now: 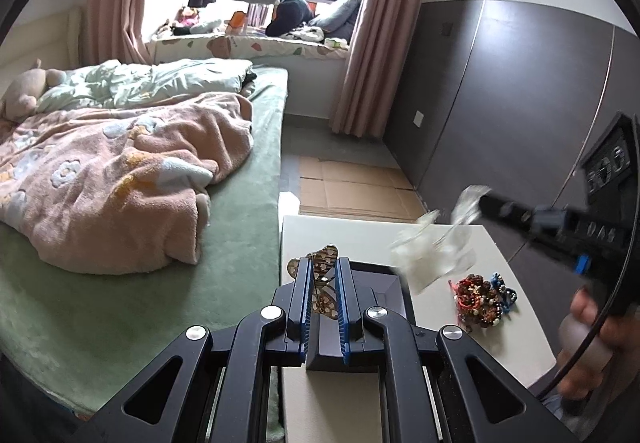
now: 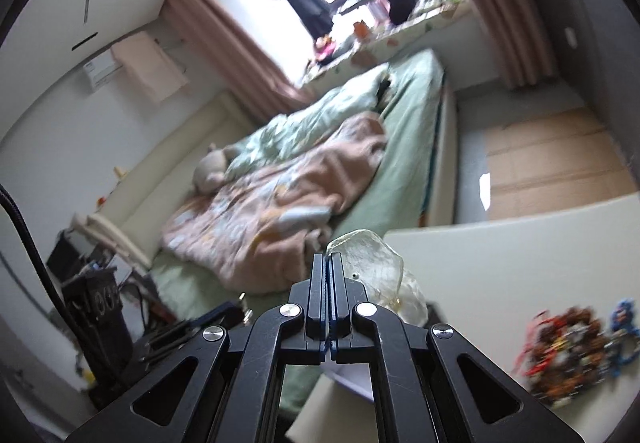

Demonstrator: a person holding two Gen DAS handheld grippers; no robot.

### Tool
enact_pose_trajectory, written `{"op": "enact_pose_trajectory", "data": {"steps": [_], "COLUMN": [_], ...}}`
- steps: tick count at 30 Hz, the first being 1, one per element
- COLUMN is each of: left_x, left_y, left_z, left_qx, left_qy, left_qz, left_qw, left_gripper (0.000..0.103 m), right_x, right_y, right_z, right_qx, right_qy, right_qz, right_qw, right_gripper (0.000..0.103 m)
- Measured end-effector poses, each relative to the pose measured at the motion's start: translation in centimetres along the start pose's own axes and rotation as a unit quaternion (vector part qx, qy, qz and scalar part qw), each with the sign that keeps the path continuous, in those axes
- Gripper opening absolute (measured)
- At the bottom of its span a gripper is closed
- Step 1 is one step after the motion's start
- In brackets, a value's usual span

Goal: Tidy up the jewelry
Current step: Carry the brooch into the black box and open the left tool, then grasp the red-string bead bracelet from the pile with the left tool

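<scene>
My left gripper (image 1: 323,275) is shut on a gold butterfly-shaped ornament (image 1: 325,263) with pale dots and holds it over a dark tray (image 1: 390,285) on the white table (image 1: 352,231). My right gripper (image 2: 330,263) is shut on a translucent whitish leaf-like piece (image 2: 376,267) and holds it in the air. From the left wrist view that piece (image 1: 436,243) appears blurred above the table, at the right gripper's tip (image 1: 486,203). A heap of red, brown and blue beaded jewelry (image 1: 482,297) lies on the table's right side, and it also shows in the right wrist view (image 2: 568,351).
A bed (image 1: 224,243) with a pink blanket (image 1: 120,179) lies left of the table. Cardboard sheets (image 1: 352,187) cover the floor beyond the table. A dark wardrobe wall (image 1: 520,103) stands on the right. The person's hand (image 1: 588,339) holds the right gripper.
</scene>
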State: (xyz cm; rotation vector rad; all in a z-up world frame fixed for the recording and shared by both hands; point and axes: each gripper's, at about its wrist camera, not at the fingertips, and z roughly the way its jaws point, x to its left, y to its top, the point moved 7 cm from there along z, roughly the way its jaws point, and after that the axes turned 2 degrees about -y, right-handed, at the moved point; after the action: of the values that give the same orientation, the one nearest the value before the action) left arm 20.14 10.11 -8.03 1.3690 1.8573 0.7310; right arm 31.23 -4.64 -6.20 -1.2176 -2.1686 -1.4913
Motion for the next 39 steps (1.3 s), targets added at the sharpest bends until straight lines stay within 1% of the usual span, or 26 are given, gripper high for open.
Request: {"op": "enact_pose_trajectory", "data": {"steps": [1,2,3,4,5,6,7,9,12,14,15,16,17,18,19,21,25,28,31,34,39], "left_x": [-0.1,-0.2,-0.4,-0.5,-0.7,-0.9,-1.2,-1.6,-2.3,-2.9,-3.1,-3.3,-3.5,-3.7,-3.8,-4.2,-5.5,-7.0,-8.3,-10.1,-12.4], "left_y": [0.0,-0.1,-0.2,-0.3,-0.4,-0.5,-0.7,-0.9,-1.2,-1.3,-1.4,-1.5,-1.6,-1.7,-1.6,-1.5,-1.6,-1.8,-2.0,-2.3,-2.6], "left_z": [0.2,0.6,1.0,1.3,1.8,2.1,2.6,3.3,4.4,5.2,5.5,5.7,6.0,6.1,6.1,5.9,6.5,6.7,6.8,7.1,7.8], "left_qx": [0.002,0.005,0.010,0.014,0.021,0.027,0.035,0.041,0.058,0.072,0.078,0.081,0.085,0.087,0.084,0.071,0.083,0.086,0.089,0.090,0.093], "left_qy": [0.001,0.002,0.001,0.000,-0.003,-0.005,-0.010,-0.015,-0.017,-0.021,-0.024,-0.027,-0.029,-0.027,-0.024,-0.024,-0.025,-0.031,-0.038,-0.052,-0.065], "left_qz": [0.003,0.006,0.007,0.007,0.007,0.006,0.004,0.002,0.000,-0.004,-0.007,-0.008,-0.011,-0.014,-0.018,-0.023,-0.018,-0.004,0.005,0.013,0.029], "left_qw": [1.0000,1.0000,0.9999,0.9999,0.9997,0.9996,0.9993,0.9990,0.9982,0.9972,0.9966,0.9963,0.9959,0.9958,0.9960,0.9969,0.9961,0.9958,0.9953,0.9945,0.9931], "left_gripper": [0.012,0.012,0.012,0.012,0.012,0.012,0.012,0.012,0.012,0.015,0.019,0.031,0.041,0.062,0.074,0.076,0.076,0.076,0.076,0.076,0.076], "right_x": [0.1,0.0,-0.2,-0.7,-1.8,-2.6,-3.9,-4.9,-6.3,-7.1,-7.5,-7.9,-8.2,-8.5,-8.6,-9.1,-10.1,-11.3,-13.4,-15.2,-17.4], "right_y": [-0.5,-1.2,-1.8,-2.5,-3.4,-3.7,-4.3,-4.7,-4.7,-4.8,-4.9,-4.9,-5.1,-5.1,-5.2,-5.3,-4.9,-4.6,-4.7,-5.0,-5.4], "right_z": [0.6,1.6,2.5,3.4,4.4,4.6,4.6,3.8,2.2,1.1,0.7,0.4,0.0,-0.1,-0.3,-1.1,-3.3,-4.8,-6.2,-7.2,-9.2], "right_qx": [0.009,0.024,0.038,0.056,0.078,0.087,0.097,0.100,0.097,0.097,0.099,0.102,0.105,0.108,0.110,0.112,0.100,0.083,0.071,0.069,0.052], "right_qy": [0.006,0.010,0.008,0.003,-0.008,-0.020,-0.043,-0.050,-0.073,-0.082,-0.088,-0.093,-0.096,-0.098,-0.100,-0.107,-0.114,-0.133,-0.150,-0.164,-0.178], "right_qz": [0.003,0.004,0.002,0.002,0.016,0.028,0.046,0.052,0.066,0.075,0.078,0.080,0.084,0.088,0.091,0.097,0.110,0.118,0.140,0.161,0.187], "right_qw": [1.000,1.000,0.999,0.998,0.997,0.996,0.993,0.992,0.990,0.989,0.988,0.987,0.986,0.985,0.985,0.983,0.982,0.981,0.976,0.971,0.965], "right_gripper": [0.003,0.005,0.011,0.039,0.072,0.082,0.084,0.084,0.084,0.084,0.084,0.084,0.084,0.084,0.084,0.084,0.084,0.085,0.085,0.084,0.085]}}
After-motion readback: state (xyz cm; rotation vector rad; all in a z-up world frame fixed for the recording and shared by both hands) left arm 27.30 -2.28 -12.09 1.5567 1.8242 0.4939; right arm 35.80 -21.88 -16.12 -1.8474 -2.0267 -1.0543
